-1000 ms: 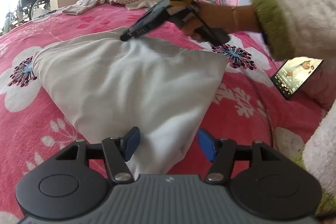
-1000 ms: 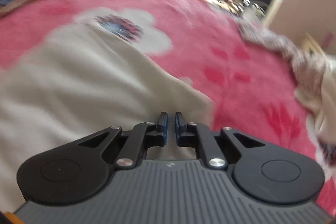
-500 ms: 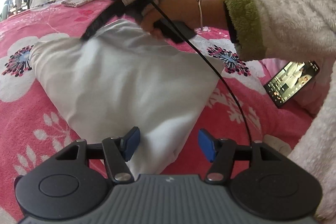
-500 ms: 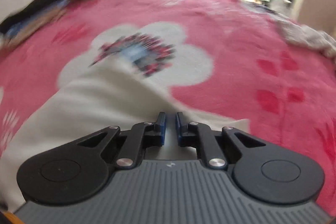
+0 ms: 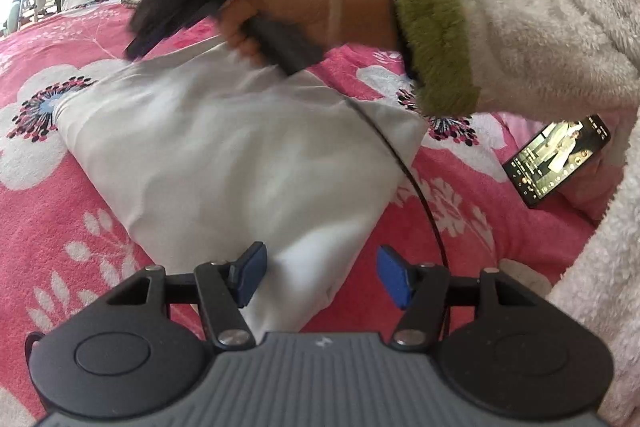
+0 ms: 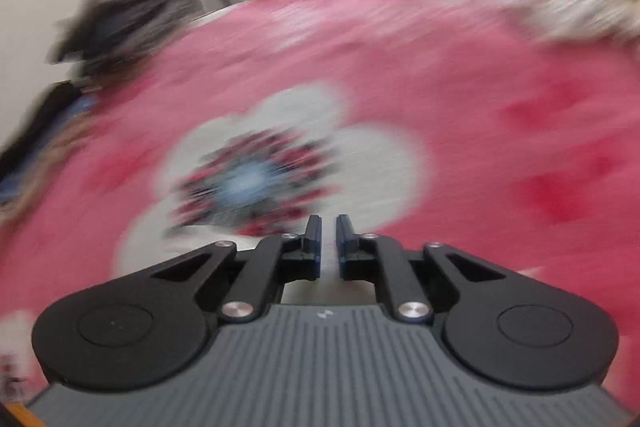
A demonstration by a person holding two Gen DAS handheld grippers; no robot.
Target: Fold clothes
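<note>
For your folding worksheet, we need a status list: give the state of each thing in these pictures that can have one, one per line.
Left gripper: open, straddling the cloth's near corner.
Right gripper: nearly shut, nothing seen between the pads; view blurred.
White cloth: lying folded and puffy on the bedspread.
Phone: screen lit, lying on the bed.
Gripper cable: draped across the cloth.

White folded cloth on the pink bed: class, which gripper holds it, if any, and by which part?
The right gripper pinches the white fabric cloth at its far edge; the left gripper is open, holding nothing.
</note>
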